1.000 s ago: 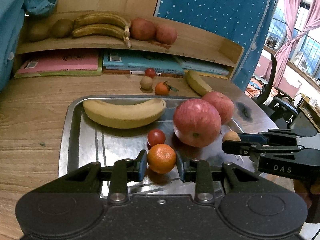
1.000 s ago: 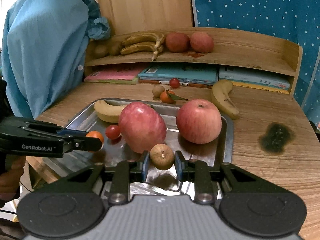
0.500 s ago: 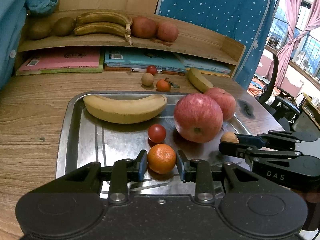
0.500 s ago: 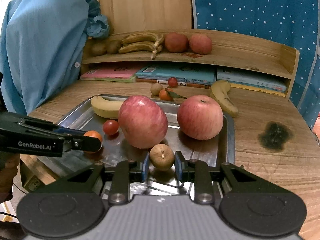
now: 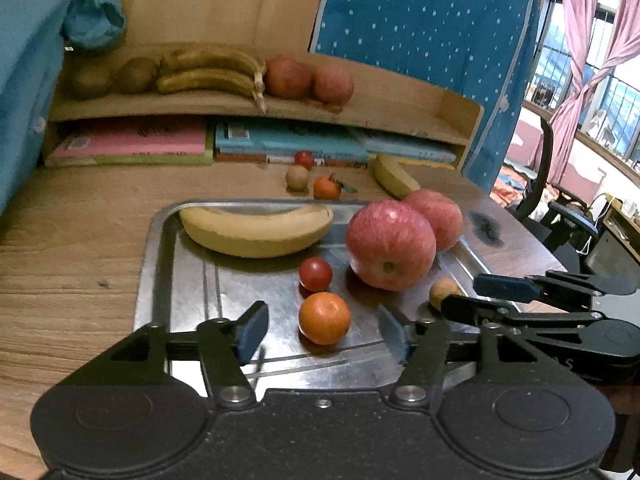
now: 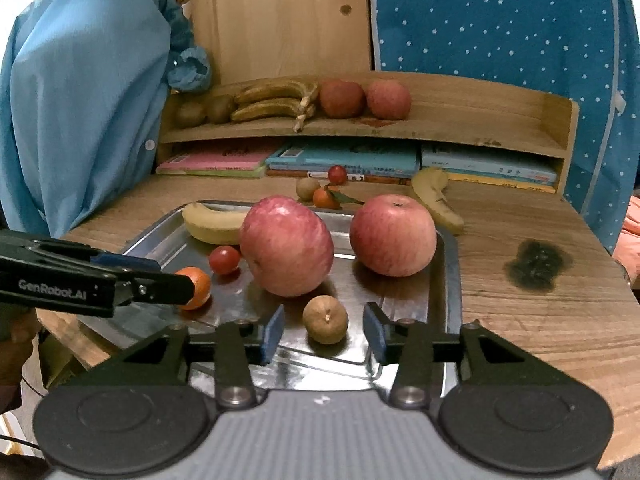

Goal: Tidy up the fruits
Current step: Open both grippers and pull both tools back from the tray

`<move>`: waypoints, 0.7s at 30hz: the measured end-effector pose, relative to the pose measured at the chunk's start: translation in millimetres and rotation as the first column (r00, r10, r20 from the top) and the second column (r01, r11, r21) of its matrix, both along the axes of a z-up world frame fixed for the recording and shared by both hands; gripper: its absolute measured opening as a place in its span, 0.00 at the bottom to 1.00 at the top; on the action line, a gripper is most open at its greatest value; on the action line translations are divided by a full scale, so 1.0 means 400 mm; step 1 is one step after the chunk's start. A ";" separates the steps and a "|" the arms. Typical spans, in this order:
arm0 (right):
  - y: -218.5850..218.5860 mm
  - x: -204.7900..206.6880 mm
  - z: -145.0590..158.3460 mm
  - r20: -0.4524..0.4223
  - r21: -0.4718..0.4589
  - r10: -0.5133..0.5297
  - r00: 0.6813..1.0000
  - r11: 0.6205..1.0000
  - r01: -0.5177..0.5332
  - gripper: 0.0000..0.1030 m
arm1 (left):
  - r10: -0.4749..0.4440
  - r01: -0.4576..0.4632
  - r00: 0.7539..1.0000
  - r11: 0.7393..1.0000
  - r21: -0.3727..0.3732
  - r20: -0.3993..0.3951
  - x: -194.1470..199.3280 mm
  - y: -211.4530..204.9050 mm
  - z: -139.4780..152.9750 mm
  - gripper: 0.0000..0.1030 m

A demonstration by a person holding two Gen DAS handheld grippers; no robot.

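- Our left gripper (image 5: 322,330) jaws have just been opening; tangerine (image 5: 324,318) sits free between them on the tray (image 5: 160,264).
- Our right gripper (image 6: 324,334) likewise has just been opening, released around the small brown fruit (image 6: 325,319), same tray.

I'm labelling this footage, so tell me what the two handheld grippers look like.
The left gripper has a black speckled body, black linkage arms, silver screws and blue pads; white GenRobot.AI lettering shows in the right wrist view. The right gripper has a grey ribbed body, black discs and linkages, and blue pads.
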State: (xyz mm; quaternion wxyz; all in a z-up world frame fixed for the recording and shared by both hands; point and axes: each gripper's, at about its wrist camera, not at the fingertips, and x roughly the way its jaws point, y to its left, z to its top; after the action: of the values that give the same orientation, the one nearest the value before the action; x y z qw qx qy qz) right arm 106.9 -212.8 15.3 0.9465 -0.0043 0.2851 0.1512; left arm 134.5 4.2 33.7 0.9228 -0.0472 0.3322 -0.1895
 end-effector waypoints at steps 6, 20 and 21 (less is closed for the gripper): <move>-0.002 -0.062 0.028 0.066 0.002 -0.019 0.998 1.000 0.019 0.74 | 0.034 -0.033 0.997 0.999 -0.012 0.068 -0.054 0.038 0.028 0.82; -0.006 -0.216 0.049 0.139 0.040 -0.085 0.987 0.996 0.080 0.97 | 0.086 -0.086 0.980 0.996 -0.008 0.179 -0.209 0.126 0.027 0.99; -0.006 -0.224 0.047 0.138 0.041 -0.090 0.986 0.996 0.085 0.98 | 0.084 -0.084 0.980 0.996 -0.006 0.181 -0.217 0.129 0.023 0.99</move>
State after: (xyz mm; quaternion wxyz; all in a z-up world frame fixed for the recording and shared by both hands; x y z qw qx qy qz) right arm 17.3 -215.2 34.0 0.9698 0.0141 0.2156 0.1137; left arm 47.8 55.7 42.9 0.9564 -0.0430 0.2446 -0.1537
